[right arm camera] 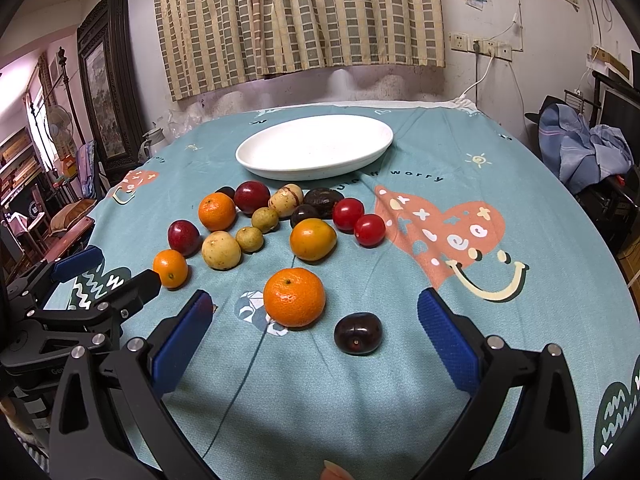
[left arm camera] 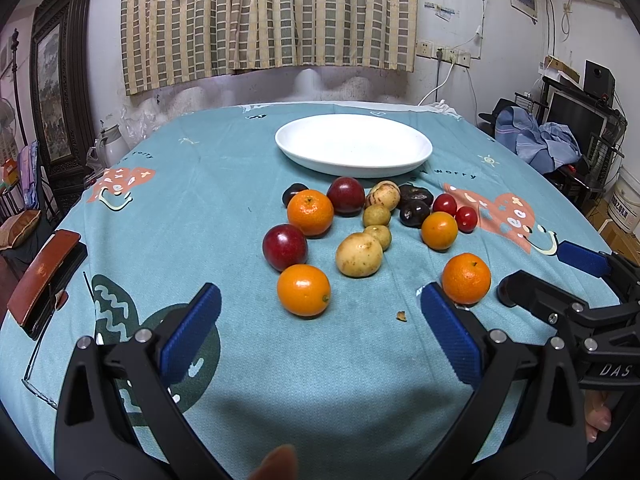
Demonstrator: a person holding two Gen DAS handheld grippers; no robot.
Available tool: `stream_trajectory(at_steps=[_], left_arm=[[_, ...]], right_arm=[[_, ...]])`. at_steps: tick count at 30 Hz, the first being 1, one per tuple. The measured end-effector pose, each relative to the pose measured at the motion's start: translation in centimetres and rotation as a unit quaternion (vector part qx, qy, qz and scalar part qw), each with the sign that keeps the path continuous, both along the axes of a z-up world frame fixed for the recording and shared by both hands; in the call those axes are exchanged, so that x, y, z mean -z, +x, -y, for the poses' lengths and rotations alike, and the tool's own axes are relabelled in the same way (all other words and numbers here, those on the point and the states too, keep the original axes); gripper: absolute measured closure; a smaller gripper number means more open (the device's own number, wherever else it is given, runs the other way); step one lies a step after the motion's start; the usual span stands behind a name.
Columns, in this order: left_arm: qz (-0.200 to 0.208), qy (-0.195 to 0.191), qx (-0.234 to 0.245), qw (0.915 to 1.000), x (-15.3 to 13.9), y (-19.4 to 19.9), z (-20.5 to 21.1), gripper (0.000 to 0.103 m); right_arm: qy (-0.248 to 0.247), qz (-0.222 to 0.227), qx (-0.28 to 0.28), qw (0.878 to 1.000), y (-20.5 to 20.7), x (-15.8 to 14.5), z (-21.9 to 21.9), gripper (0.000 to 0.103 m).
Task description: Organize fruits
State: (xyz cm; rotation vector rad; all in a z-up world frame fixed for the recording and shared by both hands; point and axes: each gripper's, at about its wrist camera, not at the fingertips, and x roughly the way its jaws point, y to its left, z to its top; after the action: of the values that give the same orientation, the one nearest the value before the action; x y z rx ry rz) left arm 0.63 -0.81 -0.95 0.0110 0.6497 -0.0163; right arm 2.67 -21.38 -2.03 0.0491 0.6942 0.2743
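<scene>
Left wrist view: the left gripper (left arm camera: 320, 312) hovers low over the teal cloth (left arm camera: 200, 208), its blue pads spread wide and holding nothing. From left to right lie a red wallet (left arm camera: 44, 276) at the cloth's edge, a red plum (left arm camera: 285, 247), a kumquat (left arm camera: 304, 290) just ahead between the pads, a mandarin (left arm camera: 310, 213), a yellow fruit (left arm camera: 359, 255), and a loose orange (left arm camera: 466, 278) just beside the right pad. The right gripper (left arm camera: 540, 276) enters from the right, also wide open. The white plate (left arm camera: 353, 145) sits behind the fruit cluster, apart from it and bare.

Right wrist view: the left gripper (right arm camera: 108, 272) shows at far left, near the kumquat (right arm camera: 170, 268). The right gripper (right arm camera: 316, 320) is spread wide around the orange (right arm camera: 294, 297) and a dark cherry (right arm camera: 357, 333), touching neither. Two cherry tomatoes (right arm camera: 359, 222) lie at the cluster's right end, and the plate (right arm camera: 312, 148) stands beyond.
</scene>
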Motion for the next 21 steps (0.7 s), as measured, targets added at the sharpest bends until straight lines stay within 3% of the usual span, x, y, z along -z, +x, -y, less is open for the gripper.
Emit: stream_trajectory(at_steps=[14,17,21], left_arm=[[-0.002,-0.001,0.000,1.0000,0.7,0.0,0.0,0.002],[-0.017,-0.008,-0.001,0.9998,1.4,0.2,0.1,0.002],[-0.069,-0.071,0.006,0.9950,3.0,1.3,-1.4,0.002]], right_arm=[[0.000,-0.001,0.000,1.000,0.6,0.2,0.6,0.001],[0.008,-0.006,-0.008,1.000,0.1,0.3,-0.2,0.001],[0.021,-0.012,-0.016,1.000,0.4,0.7,-0.3,0.001]])
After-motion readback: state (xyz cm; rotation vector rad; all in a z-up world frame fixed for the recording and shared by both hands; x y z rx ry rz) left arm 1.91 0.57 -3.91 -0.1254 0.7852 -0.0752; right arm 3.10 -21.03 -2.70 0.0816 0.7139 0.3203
